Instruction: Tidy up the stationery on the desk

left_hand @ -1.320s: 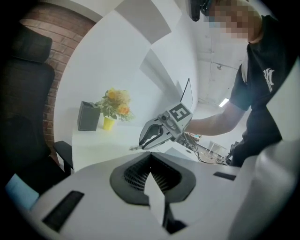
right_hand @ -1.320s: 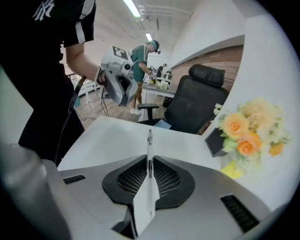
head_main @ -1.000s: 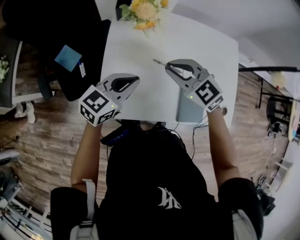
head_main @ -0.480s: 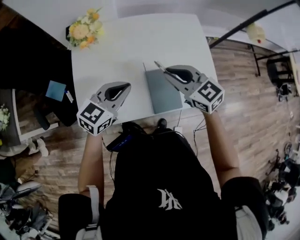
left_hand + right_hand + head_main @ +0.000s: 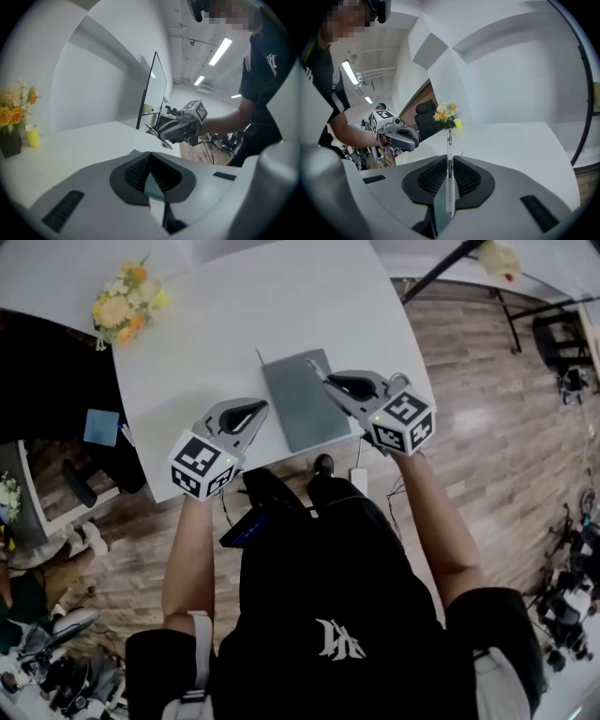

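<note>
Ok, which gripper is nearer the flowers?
Left. The left gripper is right of the flowers; the right gripper, gripping a pen, is farther right, over the grey notebook.

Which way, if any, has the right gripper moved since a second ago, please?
Yes. The right gripper, shut on the pen, has come back from beyond the grey laptop's far edge to its right side.
</note>
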A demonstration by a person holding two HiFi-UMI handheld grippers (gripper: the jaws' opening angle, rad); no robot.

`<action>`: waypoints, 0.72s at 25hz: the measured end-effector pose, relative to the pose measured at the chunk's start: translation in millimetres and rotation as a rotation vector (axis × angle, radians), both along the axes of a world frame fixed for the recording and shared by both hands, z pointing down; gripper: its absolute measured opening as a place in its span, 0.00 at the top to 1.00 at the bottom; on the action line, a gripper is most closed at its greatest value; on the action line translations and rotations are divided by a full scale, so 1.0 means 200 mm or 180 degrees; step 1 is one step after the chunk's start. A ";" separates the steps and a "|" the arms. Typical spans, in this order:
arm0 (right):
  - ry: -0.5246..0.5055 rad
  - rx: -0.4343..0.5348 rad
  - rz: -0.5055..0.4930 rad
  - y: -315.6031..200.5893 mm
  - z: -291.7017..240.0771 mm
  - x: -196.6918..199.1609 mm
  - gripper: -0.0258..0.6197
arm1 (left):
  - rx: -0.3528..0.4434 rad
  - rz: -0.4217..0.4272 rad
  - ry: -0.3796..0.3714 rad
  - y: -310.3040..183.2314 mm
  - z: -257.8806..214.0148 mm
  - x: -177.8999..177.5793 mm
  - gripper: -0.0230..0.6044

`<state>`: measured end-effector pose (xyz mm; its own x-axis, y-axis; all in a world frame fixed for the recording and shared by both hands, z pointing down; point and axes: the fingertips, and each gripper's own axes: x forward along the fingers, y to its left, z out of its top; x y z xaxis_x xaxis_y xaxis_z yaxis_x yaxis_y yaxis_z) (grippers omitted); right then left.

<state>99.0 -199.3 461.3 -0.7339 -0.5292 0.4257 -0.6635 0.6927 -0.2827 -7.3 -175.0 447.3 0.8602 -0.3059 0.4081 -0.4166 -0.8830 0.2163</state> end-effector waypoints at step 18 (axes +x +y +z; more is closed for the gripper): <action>0.1313 -0.0151 -0.0402 0.11 0.55 -0.11 0.86 | -0.0342 -0.0011 -0.0308 0.12 0.28 -0.14 0.96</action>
<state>77.2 -176.3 570.6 -0.5550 -0.4190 0.7186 -0.6385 0.7683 -0.0451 -35.0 -150.8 504.1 0.8142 -0.2587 0.5197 -0.4430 -0.8555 0.2682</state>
